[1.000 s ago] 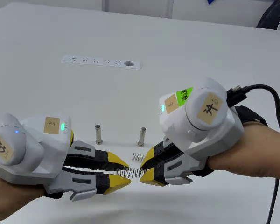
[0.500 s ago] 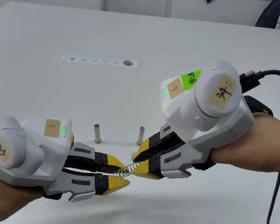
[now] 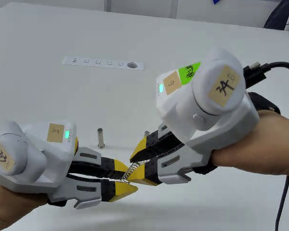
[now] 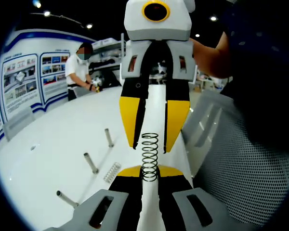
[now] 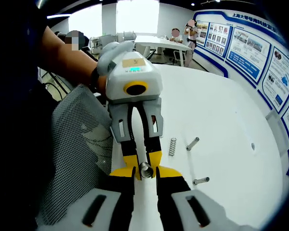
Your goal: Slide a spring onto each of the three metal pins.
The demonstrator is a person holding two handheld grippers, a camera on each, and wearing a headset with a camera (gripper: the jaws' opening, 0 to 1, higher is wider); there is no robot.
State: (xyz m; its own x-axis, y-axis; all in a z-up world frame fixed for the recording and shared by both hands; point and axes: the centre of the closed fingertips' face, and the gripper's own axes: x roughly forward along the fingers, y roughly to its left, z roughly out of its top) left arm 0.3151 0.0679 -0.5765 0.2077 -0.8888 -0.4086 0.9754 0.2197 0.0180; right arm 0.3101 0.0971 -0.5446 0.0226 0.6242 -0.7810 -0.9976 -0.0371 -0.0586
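A white tabletop is spread beneath both grippers. The tongs of the left gripper are pinched on one end of a spring, which is held clear of the tabletop. It is faced by the right gripper, tongs spread — straddling the spring's other end. Beyond the held spring three metal pins are stood upright, with a loose spring laid beside them.

The left gripper, lower left of the head view, wears a round label handwritten with what looks like 33, and a square label marked 3. The right gripper has a big label reading 34, a tan tag with 6 or 9, and a green tag with unreadable scribble. The wall posters are too small to read.
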